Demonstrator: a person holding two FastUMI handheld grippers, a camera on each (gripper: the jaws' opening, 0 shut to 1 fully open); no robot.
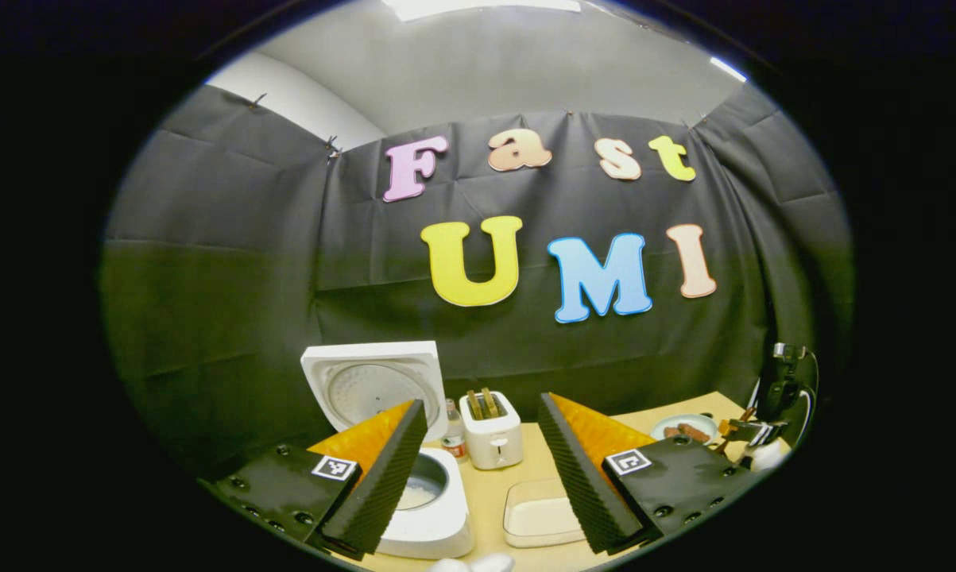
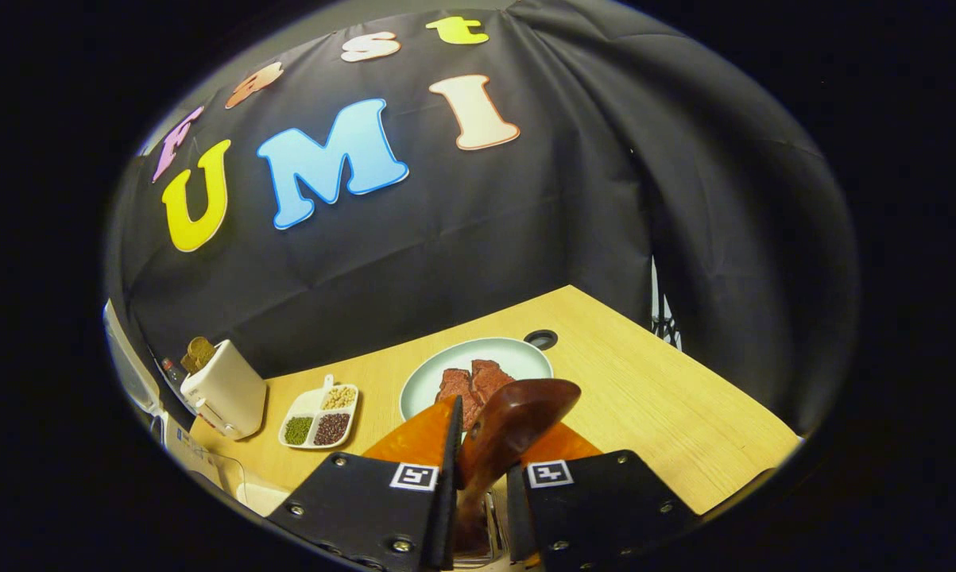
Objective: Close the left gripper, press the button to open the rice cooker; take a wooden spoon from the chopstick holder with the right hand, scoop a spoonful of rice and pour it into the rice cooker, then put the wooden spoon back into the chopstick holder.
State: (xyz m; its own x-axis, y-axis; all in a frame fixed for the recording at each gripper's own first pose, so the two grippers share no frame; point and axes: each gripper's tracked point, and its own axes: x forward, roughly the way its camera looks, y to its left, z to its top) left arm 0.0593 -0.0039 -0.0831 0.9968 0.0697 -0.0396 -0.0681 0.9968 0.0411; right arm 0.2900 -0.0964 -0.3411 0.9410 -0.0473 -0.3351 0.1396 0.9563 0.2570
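Observation:
In the left gripper view my left gripper (image 1: 481, 403) stands open above the table, fingers wide apart and holding nothing. Below its left finger stands the white rice cooker (image 1: 434, 524), its lid (image 1: 366, 381) raised upright and white rice visible in the pot (image 1: 420, 491). In the right gripper view my right gripper (image 2: 493, 435) is shut on the handle of a dark wooden spoon (image 2: 525, 411), whose bowl points up and forward. A metal holder (image 2: 478, 528) shows dimly just beneath the fingers. The right gripper (image 1: 752, 435) also appears far off at the table's right end.
A white toaster (image 1: 491, 433) and a small bottle (image 1: 454, 435) stand behind the cooker. A clear lidded box (image 1: 535, 515) lies beside it. A pale plate with meat (image 2: 446, 373), a divided dish of beans (image 2: 319, 417) and the toaster (image 2: 225, 391) sit on the wooden table (image 2: 652, 397).

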